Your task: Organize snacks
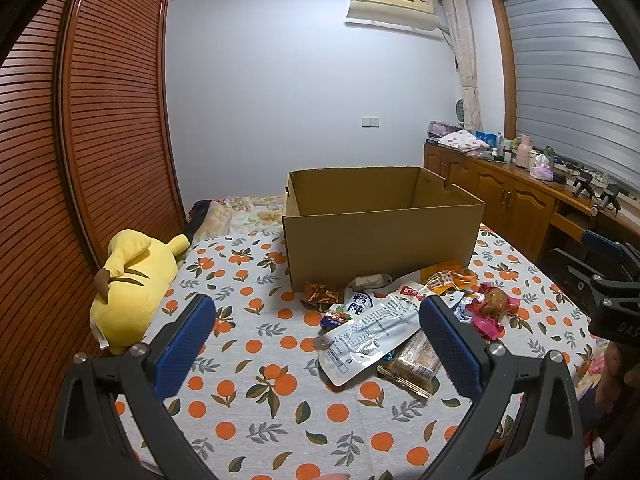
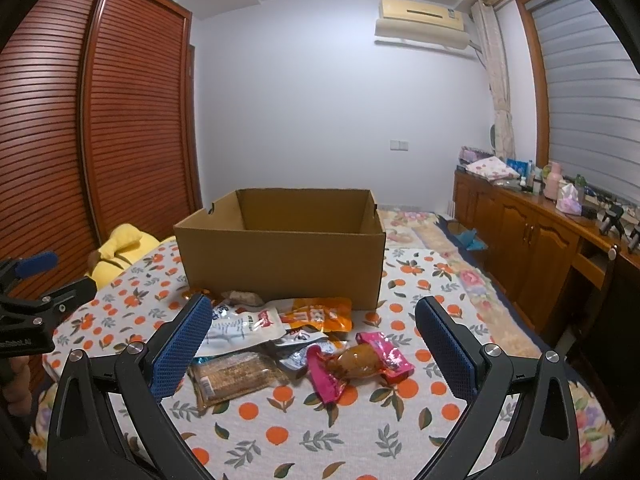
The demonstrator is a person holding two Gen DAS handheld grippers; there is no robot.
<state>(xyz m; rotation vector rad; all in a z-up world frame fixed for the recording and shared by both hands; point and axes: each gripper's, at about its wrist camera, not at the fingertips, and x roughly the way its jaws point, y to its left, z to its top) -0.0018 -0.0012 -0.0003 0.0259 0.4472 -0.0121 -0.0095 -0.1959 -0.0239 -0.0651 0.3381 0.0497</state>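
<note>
An open cardboard box [image 1: 380, 236] [image 2: 280, 256] stands on the orange-print bedspread [image 1: 256, 392] [image 2: 304, 432]. In front of it lies a pile of snacks: a long white packet [image 1: 368, 336] [image 2: 240, 328], a brown bar packet [image 1: 412, 364] [image 2: 236, 376], an orange packet [image 1: 448, 280] [image 2: 320, 314] and a pink-wrapped drumstick [image 1: 494, 306] [image 2: 360, 360]. My left gripper [image 1: 316, 344] is open and empty, low over the bed, left of the pile. My right gripper [image 2: 314, 340] is open and empty, hovering just before the pile.
A yellow plush toy [image 1: 132, 284] [image 2: 116, 252] lies at the bed's left edge by the brown slatted wardrobe [image 1: 100, 120]. A wooden cabinet [image 2: 532, 240] with bottles and clutter runs along the right wall. A folded blanket [image 1: 212, 212] lies behind the box.
</note>
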